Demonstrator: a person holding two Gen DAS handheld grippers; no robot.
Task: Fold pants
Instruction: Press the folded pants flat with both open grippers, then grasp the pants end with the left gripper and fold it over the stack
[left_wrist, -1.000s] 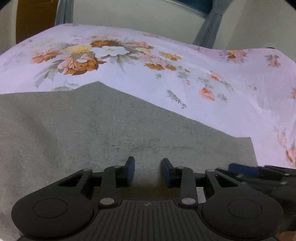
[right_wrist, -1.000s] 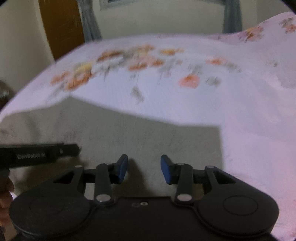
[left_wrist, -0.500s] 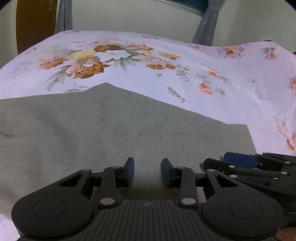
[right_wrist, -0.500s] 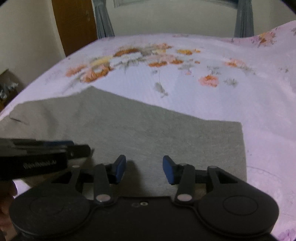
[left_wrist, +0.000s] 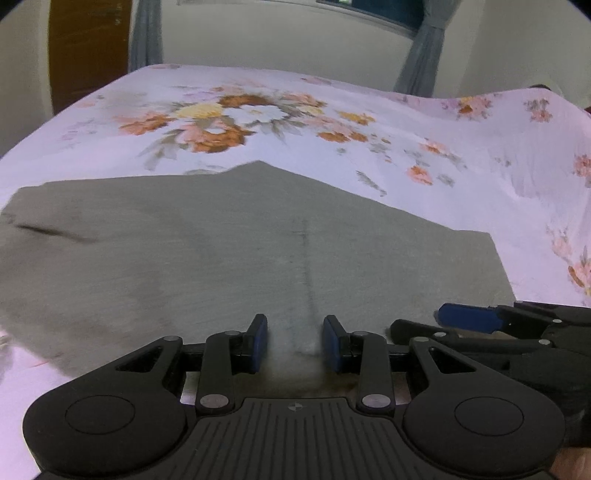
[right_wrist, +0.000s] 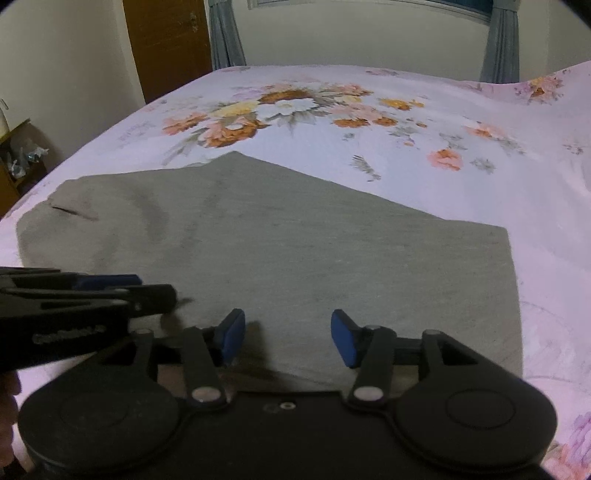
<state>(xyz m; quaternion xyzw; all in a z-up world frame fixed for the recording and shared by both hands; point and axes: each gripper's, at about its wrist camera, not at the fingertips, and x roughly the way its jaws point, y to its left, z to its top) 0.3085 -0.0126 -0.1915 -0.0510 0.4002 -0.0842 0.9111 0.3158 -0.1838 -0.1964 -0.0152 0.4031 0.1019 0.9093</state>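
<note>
Grey pants (left_wrist: 258, 251) lie flat on a floral bedsheet (left_wrist: 406, 110), folded into a broad shape with a peak at the far edge. My left gripper (left_wrist: 294, 343) hovers over their near part, its blue pads a small gap apart and cloth only below them. My right gripper (right_wrist: 288, 338) hangs above the pants' (right_wrist: 295, 240) near edge. Its jaws are opening with nothing between them. Each gripper shows from the side in the other's view: the right gripper's blue finger (left_wrist: 469, 317), the left gripper's fingers (right_wrist: 110, 284).
The bedsheet (right_wrist: 480, 184) stretches far and right of the pants. A brown door (right_wrist: 166, 40) and grey curtains (right_wrist: 225, 33) stand behind the bed. A low shelf (right_wrist: 18, 155) sits past the bed's left edge.
Both views have pulled back from the pants, so more of them and the bed shows. The right gripper's jaws have spread wider. The left jaws keep the same gap.
</note>
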